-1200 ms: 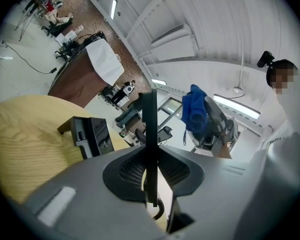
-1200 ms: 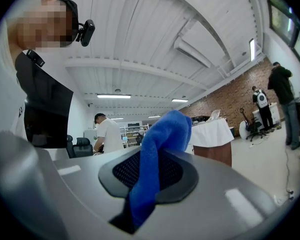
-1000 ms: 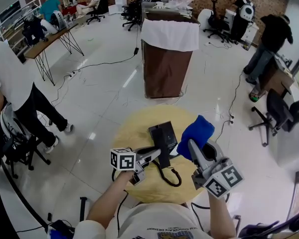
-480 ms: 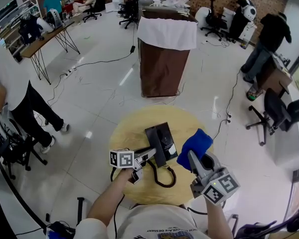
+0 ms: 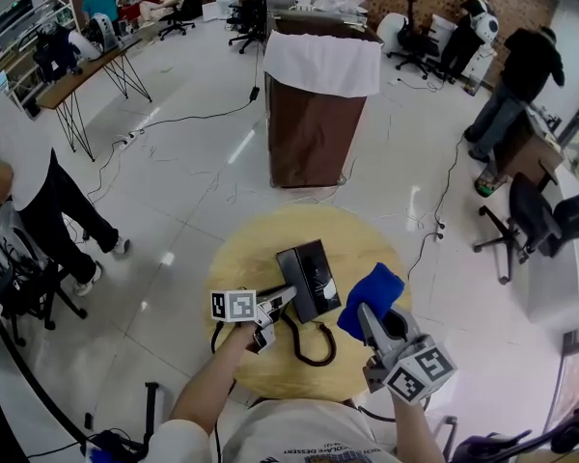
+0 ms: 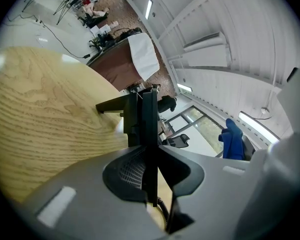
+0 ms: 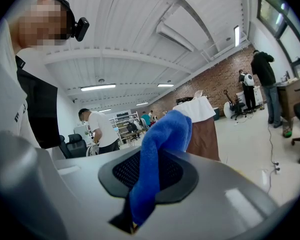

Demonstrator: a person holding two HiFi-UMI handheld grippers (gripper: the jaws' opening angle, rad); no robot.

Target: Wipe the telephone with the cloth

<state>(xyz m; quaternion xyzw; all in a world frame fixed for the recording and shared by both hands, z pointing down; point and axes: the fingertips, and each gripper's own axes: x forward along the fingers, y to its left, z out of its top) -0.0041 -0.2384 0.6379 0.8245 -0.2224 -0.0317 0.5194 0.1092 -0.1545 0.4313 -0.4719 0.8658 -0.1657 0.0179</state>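
Right gripper: the grey two-jaw right gripper (image 5: pixel 365 314), at 5 o'clock of the table, has its jaws pinched on a fold of the bright blue fleecy cloth (image 5: pixel 371 296), which bunches up past the fingertips.
Left gripper: the grey two-jaw left gripper (image 5: pixel 286 295), at 7 o'clock of the table, has its jaws set narrow and clamped on the near edge of the flat black telephone (image 5: pixel 309 276).
Telephone: it sits over the middle of the table, the cloth just beside its 4 o'clock edge. Whether the two touch cannot be told.
Cord: a black coiled cord (image 5: pixel 309 343) loops across the tabletop at 6 o'clock of the telephone.
Table: a round pale-wood table (image 5: pixel 261 249) on a glossy white floor (image 5: pixel 183 191).
Cabinet: a tall brown cabinet (image 5: pixel 314 133) draped with a white sheet stands at 12 o'clock, well apart from the table.
People: a person in a white shirt (image 5: pixel 19 177) stands at 9 o'clock, and a person in dark clothes (image 5: pixel 521 80) at 2 o'clock.
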